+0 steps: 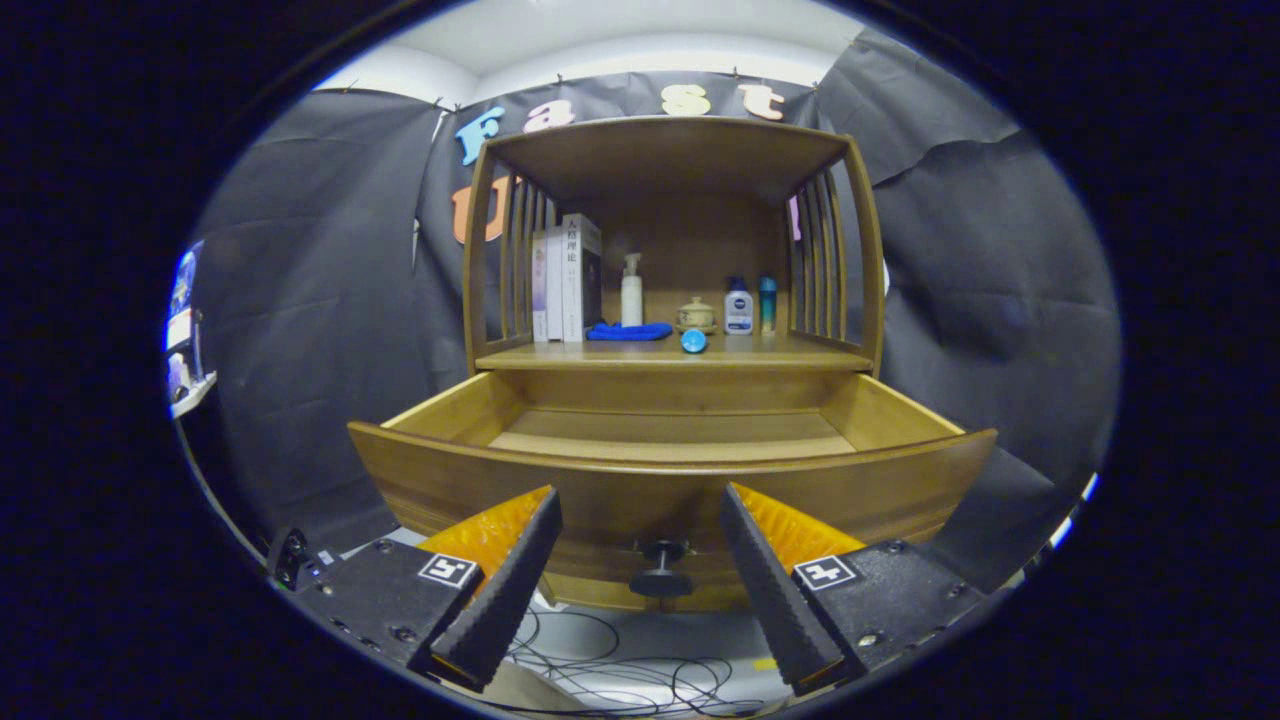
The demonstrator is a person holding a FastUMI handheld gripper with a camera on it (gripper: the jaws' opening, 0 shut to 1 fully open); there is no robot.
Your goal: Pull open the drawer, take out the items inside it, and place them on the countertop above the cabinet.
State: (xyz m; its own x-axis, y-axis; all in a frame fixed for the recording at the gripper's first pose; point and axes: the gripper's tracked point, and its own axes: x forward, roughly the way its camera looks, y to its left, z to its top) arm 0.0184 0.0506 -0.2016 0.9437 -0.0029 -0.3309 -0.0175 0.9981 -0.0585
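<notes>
Gripper view: the two-finger gripper [640, 520] with black ribbed pads and orange finger backs stands spread wide, grasping nothing. Between the fingers, just ahead, sits the small dark round knob [661, 570] on the front of the wooden drawer [640, 490]; neither finger touches it. Thin black cables [620, 670] lie looped on the pale floor under the fingers.

The drawer is pulled out of the brown wooden cabinet [665, 360]. The part of its floor that shows over the curved front panel is bare wood; the nearest part is hidden behind that panel.

Beyond the drawer, on the wooden countertop [770, 352] under the slatted shelf frame, stand upright books [566, 278] at one side, then a folded blue cloth [628, 331], a white pump bottle [631, 290] behind it, a small blue ball [693, 341] at the front edge, a small lidded ceramic pot [696, 314], a white bottle with a blue cap [738, 306] and a slim teal bottle [767, 304].
</notes>
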